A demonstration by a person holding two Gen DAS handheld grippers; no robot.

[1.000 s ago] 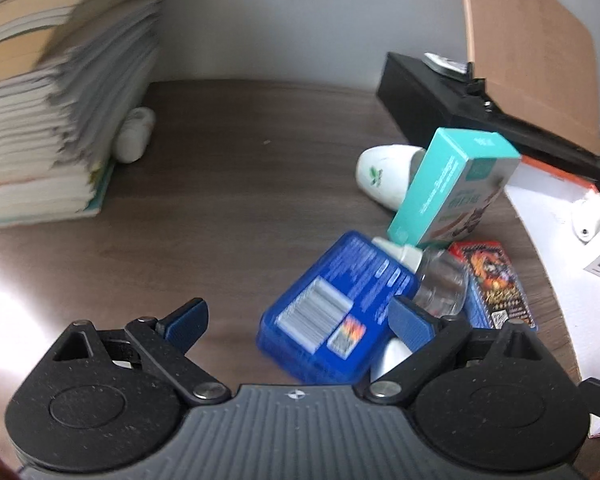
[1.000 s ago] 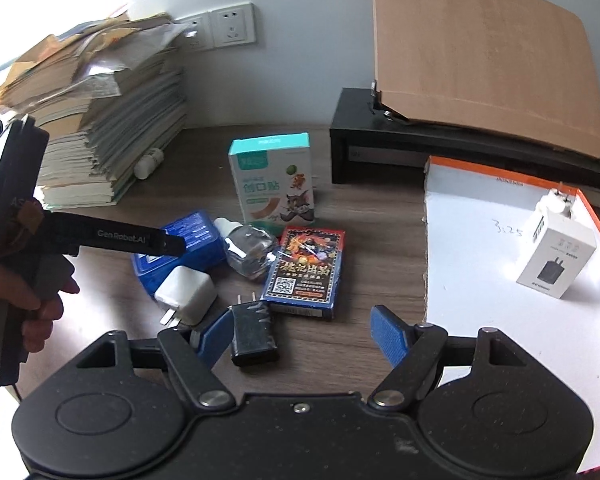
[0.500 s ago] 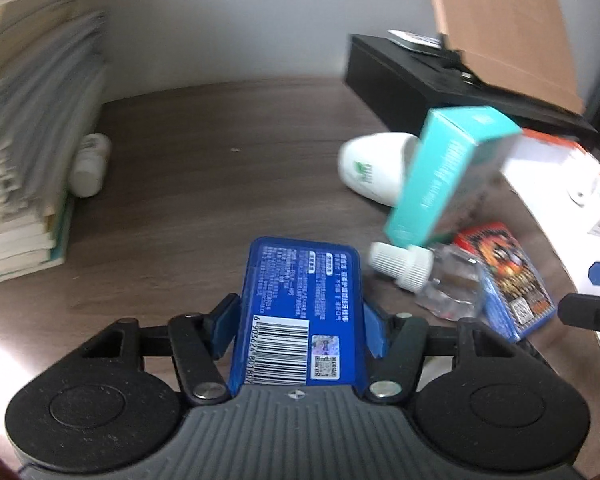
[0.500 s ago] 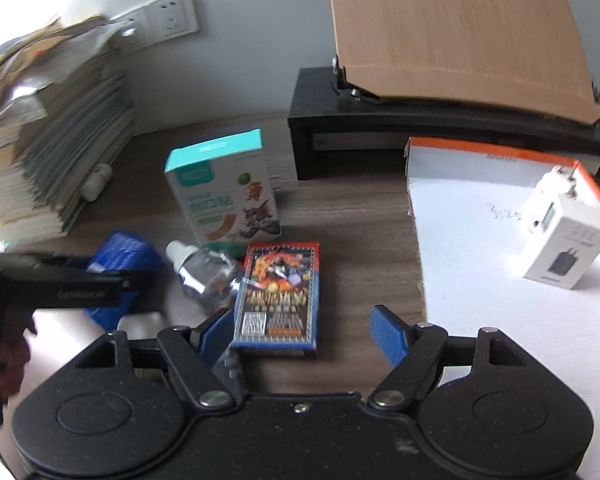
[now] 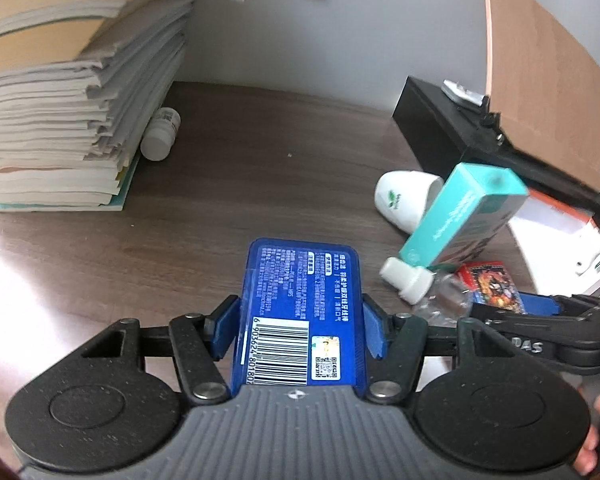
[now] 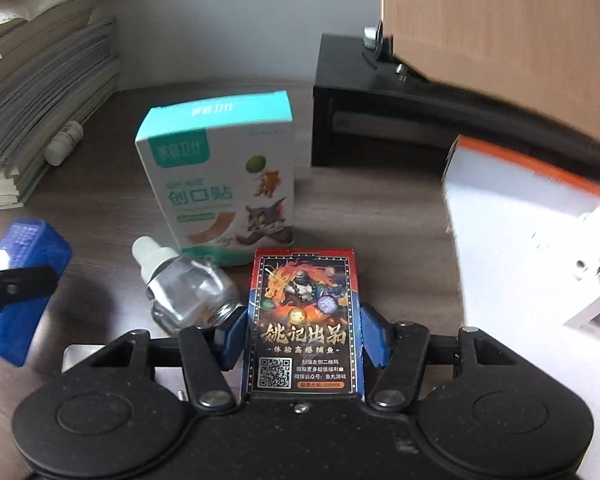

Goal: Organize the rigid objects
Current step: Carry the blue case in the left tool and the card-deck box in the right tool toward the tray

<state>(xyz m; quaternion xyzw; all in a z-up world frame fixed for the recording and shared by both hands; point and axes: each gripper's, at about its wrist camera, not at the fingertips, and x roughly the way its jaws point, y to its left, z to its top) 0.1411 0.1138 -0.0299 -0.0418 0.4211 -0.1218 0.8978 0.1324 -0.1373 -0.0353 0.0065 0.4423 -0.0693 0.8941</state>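
Note:
My left gripper (image 5: 300, 314) is shut on a blue box (image 5: 300, 280) with a barcode label and holds it a little above the wooden desk (image 5: 260, 168). Its blue pads press on both long sides. In the right wrist view the same blue box (image 6: 28, 248) shows at the far left. My right gripper (image 6: 304, 332) straddles a red and blue card box (image 6: 304, 300) lying flat on the desk. Its jaws are closing, with the card box between them and the pads against its sides. In the left wrist view the right gripper (image 5: 540, 310) sits low at the right.
A teal plaster box (image 6: 220, 176) stands behind the card box, with a clear bottle (image 6: 184, 284) lying left of it. A book stack (image 5: 60, 120) and a small white bottle (image 5: 160, 136) sit at the left. At the right are a black stand (image 6: 380, 120) and a white board (image 6: 520, 220).
The left jaws closed on the blue box and raised it off the desk. The right gripper moved forward and down over the card box, and its jaws narrowed around it.

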